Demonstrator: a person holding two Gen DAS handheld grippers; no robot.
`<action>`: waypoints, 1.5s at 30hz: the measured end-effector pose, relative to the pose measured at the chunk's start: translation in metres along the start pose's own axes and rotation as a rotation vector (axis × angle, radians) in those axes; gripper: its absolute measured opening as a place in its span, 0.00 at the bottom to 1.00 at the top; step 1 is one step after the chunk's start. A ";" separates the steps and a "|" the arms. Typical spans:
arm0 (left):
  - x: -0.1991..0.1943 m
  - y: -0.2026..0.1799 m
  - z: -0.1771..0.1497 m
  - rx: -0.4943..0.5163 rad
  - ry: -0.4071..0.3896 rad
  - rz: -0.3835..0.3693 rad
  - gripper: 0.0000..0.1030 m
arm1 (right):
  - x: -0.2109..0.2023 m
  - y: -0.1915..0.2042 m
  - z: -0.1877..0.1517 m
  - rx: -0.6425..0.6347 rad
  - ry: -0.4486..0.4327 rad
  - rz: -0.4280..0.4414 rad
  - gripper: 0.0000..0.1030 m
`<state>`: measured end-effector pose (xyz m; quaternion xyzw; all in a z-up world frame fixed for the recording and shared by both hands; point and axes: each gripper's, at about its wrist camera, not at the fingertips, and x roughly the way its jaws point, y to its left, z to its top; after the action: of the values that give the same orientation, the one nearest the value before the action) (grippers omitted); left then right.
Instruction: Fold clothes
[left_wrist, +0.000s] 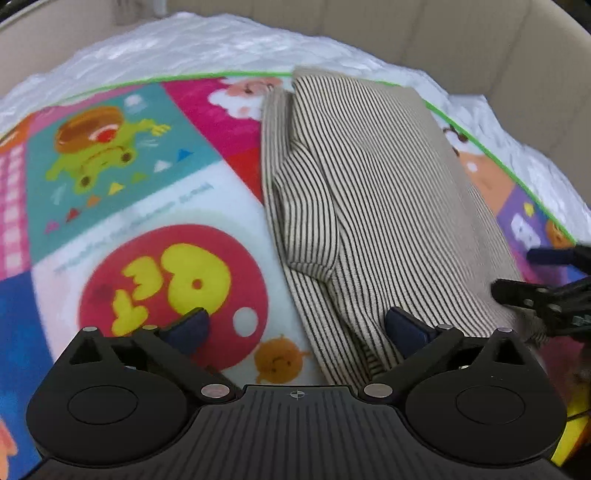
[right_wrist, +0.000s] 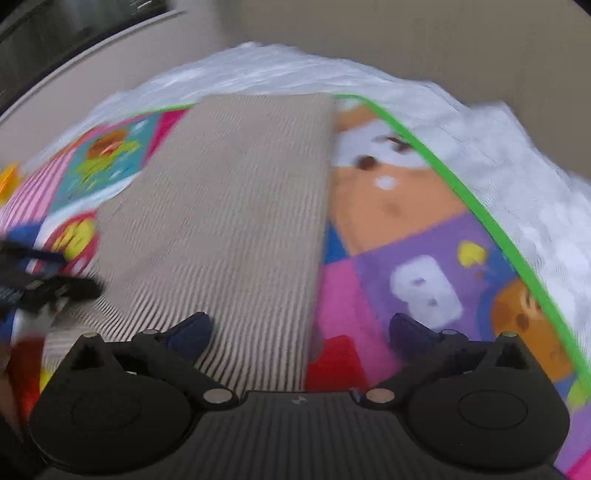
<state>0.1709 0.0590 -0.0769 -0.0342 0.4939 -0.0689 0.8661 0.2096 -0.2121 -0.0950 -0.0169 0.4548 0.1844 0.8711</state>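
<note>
Your left gripper (left_wrist: 297, 330) hangs with its jaws spread wide and nothing between them; one blue pad (left_wrist: 188, 326) is over the mat (left_wrist: 147, 206), the other over the near end of the shirt (left_wrist: 369, 192). The shirt is a striped, cream-and-black garment already folded into a long band, lying flat on the mat. In the left wrist view its long axis runs from about 6 o'clock by your fingers up to 12 o'clock at the mat's green border, leaning slightly left, with the stripes following that length; a folded sleeve lies on top along its 9 o'clock side. Your right gripper (right_wrist: 301, 330) is also spread wide and empty, straddling the shirt's right edge: the left pad (right_wrist: 192, 332) above fabric, the right pad above the mat. In that blurred view the shirt (right_wrist: 236, 192) again stretches from 6 towards 12 o'clock. The mat rests on a white cover (left_wrist: 207, 44), and each gripper shows at the other view's edge.
</note>
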 end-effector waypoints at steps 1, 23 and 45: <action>-0.009 -0.001 0.001 -0.006 -0.019 0.010 1.00 | 0.002 -0.003 -0.002 0.038 -0.012 -0.015 1.00; -0.119 0.051 -0.016 -0.291 -0.247 -0.159 1.00 | 0.013 -0.004 -0.032 0.108 -0.340 -0.018 1.00; -0.146 0.045 0.007 -0.348 -0.331 -0.268 1.00 | 0.012 -0.003 -0.035 0.113 -0.344 -0.014 1.00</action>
<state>0.1074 0.1259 0.0452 -0.2581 0.3410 -0.0905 0.8994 0.1889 -0.2185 -0.1252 0.0609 0.3084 0.1525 0.9370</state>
